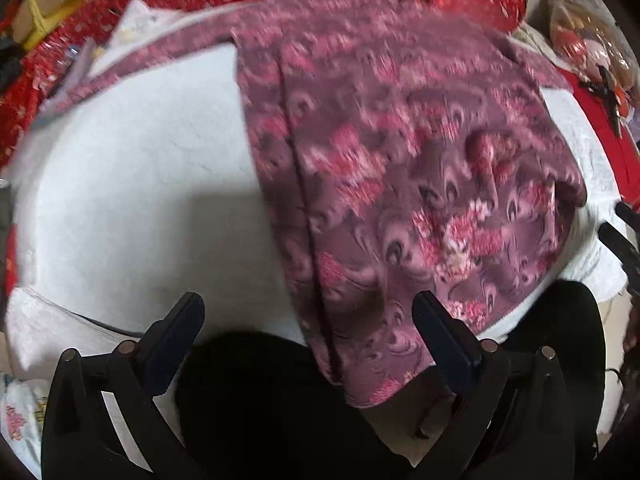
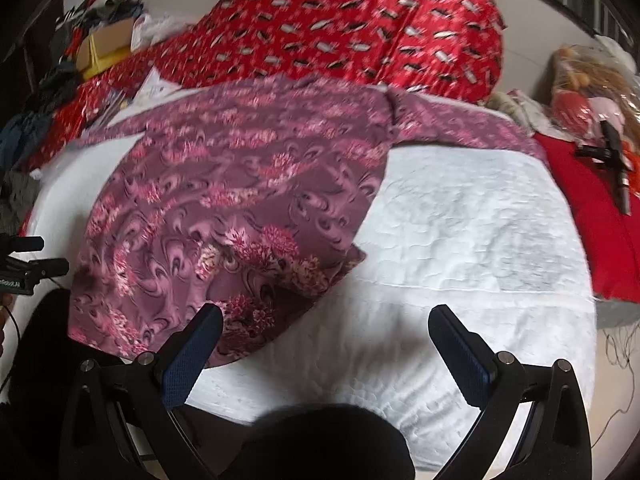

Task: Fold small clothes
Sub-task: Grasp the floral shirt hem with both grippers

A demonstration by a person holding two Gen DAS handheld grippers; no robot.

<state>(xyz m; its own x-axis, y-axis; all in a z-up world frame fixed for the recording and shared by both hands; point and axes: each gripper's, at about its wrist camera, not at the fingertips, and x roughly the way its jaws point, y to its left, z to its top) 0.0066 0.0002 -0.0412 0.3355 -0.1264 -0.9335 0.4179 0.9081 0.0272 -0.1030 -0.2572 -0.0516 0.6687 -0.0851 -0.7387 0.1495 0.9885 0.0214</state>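
A purple garment with pink floral print point(image 1: 408, 184) lies spread on a white quilted pad point(image 1: 132, 184), its near hem hanging over the front edge. My left gripper point(image 1: 308, 312) is open and empty above that edge, its right finger over the garment's hem. In the right wrist view the same garment point(image 2: 240, 200) covers the left half of the pad point(image 2: 472, 240), one sleeve stretching to the right. My right gripper point(image 2: 326, 328) is open and empty, its left finger over the garment's near corner. The left gripper's fingers point(image 2: 24, 260) show at the left edge.
A red patterned quilt point(image 2: 352, 36) lies bunched behind the pad. A cardboard box point(image 2: 108, 40) and clutter sit far left. A red cloth point(image 2: 592, 216) with a black tool point(image 2: 612, 160) and a plastic bag with a doll point(image 2: 588, 92) lie at right.
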